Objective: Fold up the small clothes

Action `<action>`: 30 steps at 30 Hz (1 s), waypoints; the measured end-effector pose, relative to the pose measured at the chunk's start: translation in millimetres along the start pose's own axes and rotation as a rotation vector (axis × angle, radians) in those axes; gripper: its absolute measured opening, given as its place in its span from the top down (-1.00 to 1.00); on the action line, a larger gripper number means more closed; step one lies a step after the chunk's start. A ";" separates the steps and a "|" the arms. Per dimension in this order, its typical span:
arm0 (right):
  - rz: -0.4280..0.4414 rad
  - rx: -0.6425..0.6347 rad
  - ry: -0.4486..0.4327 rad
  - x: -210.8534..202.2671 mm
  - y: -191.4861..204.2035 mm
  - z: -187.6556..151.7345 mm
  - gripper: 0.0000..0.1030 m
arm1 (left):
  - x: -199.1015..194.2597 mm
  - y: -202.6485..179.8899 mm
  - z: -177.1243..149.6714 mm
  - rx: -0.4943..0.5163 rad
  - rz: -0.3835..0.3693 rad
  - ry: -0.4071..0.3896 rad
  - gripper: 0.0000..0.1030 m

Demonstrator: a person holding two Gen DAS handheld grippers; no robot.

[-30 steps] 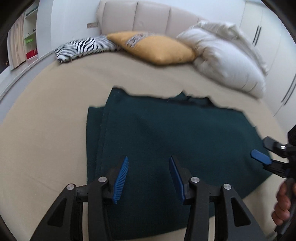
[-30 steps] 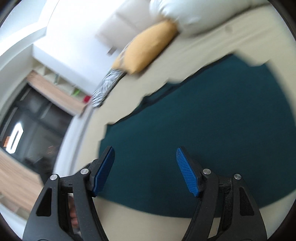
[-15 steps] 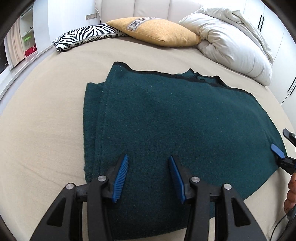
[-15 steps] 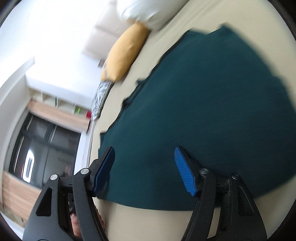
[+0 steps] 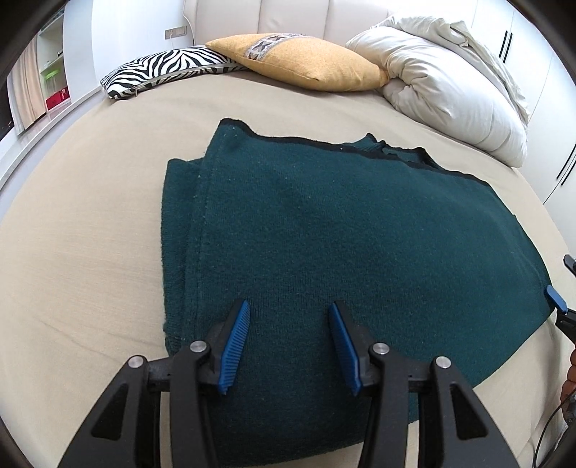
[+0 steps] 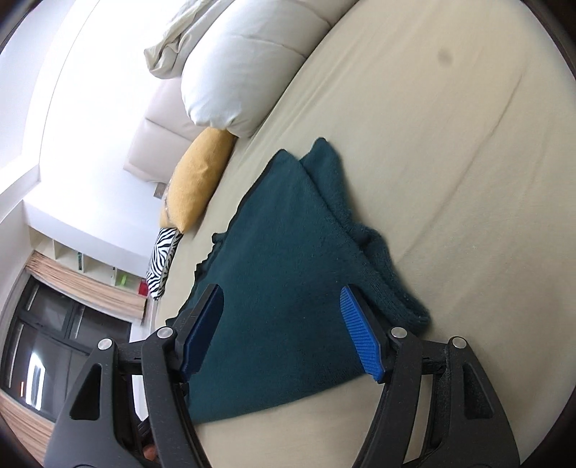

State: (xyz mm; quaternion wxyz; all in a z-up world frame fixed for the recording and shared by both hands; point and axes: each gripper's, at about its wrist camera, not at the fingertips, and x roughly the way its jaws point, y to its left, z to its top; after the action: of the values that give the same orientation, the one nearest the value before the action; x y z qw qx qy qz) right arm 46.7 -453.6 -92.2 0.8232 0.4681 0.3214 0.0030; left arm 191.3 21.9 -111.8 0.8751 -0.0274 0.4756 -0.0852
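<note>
Lying flat on bed [image 5: 90,223], green sweater [image 5: 324,223] under L claw [image 5: 288,342] & R claw [image 6: 284,334], both agape, R widening

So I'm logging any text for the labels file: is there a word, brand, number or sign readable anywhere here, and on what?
None can be read.
Dark green garment: no tag or print shows.
Zebra pillow and yellow pillow: patterns only, no lettering.
Wall plate by the headboard: too small to tell.
Red box on the shelf: too small and blurred to read.
</note>
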 end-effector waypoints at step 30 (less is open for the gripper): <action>0.096 -0.002 0.201 164.3 69.2 62.1 -0.23 | 38.0 36.0 65.9 -0.034 -0.040 -0.046 0.07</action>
State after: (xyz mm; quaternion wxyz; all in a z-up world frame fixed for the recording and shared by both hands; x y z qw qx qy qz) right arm 230.7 -412.2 -103.2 0.7862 0.4793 0.3796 0.0895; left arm 271.1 48.5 -111.9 0.8834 -0.0538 0.4560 -0.0939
